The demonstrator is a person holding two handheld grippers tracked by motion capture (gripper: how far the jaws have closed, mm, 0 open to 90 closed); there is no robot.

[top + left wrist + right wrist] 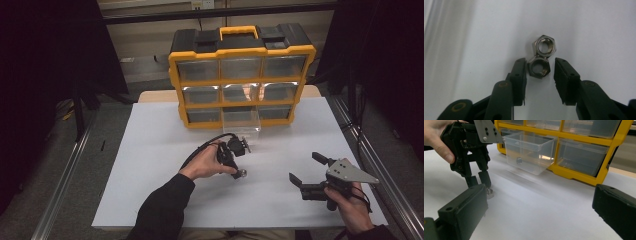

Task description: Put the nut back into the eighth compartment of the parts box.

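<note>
Two silver hex nuts lie touching on the white table. The nearer nut (539,67) sits between the jaws of my left gripper (540,62), and the farther nut (545,45) is just beyond the tips. The left gripper is open: its left jaw is at the nut's side and a gap remains on the right. In the high view a hand holds the left gripper (238,171) tip-down over the nuts (242,174). My right gripper (306,167) rests open at the right with nothing between its jaws. From the right gripper view, the left gripper (477,178) stands over a nut (489,193).
A yellow and black organizer (242,55) with clear drawers stands at the table's far side. Its bottom middle drawer (241,122) is pulled out, and a small dark item (519,160) lies inside it. White table surface (150,165) lies bare to the left.
</note>
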